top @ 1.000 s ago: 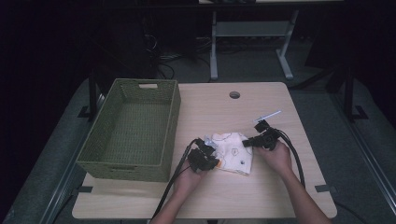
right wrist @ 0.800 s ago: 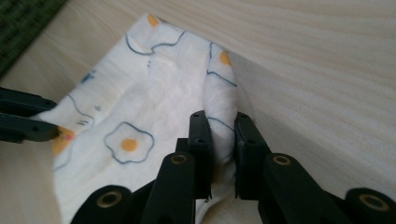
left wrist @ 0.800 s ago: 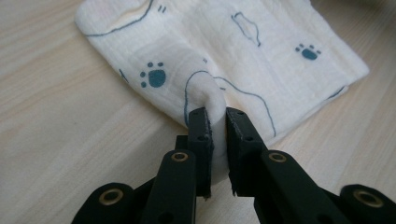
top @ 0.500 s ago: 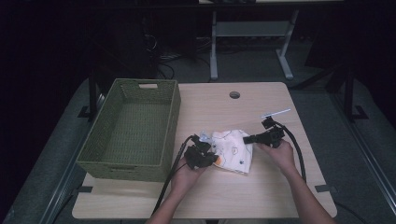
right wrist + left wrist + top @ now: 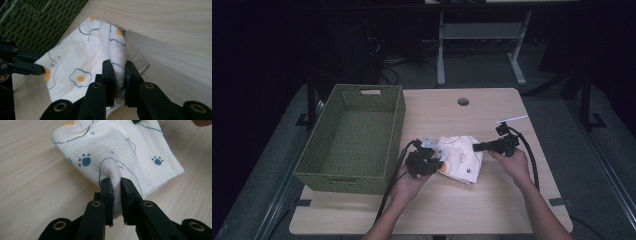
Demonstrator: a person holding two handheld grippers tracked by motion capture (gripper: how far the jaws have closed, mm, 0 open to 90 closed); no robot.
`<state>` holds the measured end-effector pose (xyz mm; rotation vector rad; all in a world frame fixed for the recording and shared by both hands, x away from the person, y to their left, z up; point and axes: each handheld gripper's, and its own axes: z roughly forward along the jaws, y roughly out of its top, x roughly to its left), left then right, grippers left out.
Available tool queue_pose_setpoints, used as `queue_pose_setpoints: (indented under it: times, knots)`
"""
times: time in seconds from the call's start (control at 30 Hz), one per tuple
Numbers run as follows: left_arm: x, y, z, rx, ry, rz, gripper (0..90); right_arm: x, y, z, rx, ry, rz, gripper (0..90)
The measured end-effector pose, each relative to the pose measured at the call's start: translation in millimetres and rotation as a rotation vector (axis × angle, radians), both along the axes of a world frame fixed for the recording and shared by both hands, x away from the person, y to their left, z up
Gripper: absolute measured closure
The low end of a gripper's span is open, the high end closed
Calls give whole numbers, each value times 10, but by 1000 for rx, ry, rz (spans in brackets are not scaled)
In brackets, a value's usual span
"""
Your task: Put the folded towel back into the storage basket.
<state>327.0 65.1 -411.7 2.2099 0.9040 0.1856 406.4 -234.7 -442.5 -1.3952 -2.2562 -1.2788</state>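
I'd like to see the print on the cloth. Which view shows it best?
The right gripper view: the cloth shows fried eggs close up. The left gripper view shows paw prints on it; the high view shows it small between both grippers.

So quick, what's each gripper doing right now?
Left gripper: closed, pinching a fold of the cloth.
Right gripper: closed, pinching the cloth too.
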Motion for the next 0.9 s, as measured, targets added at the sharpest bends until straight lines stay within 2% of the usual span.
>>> queue_pose_setpoints:
  times: [0.27, 0.4, 0.53, 0.63, 0.9]
  knots:
    - [-11, 14, 199, -14, -25, -13, 814, -25, -90, 91, 74, 1, -17, 811]
    - [-38, 19, 322, -14, -45, -20, 814, -24, -92, 152, 90, 3, -13, 811]
    - [-33, 67, 449, -29, -60, -17, 814, -6, -46, 310, 121, -11, -3, 810]
    - [-35, 127, 557, -33, -76, -18, 815, 15, 2, 405, 110, -23, 10, 810]
    - [0, 338, 753, -54, -90, 2, 814, 90, 164, 612, 140, -29, 32, 810]
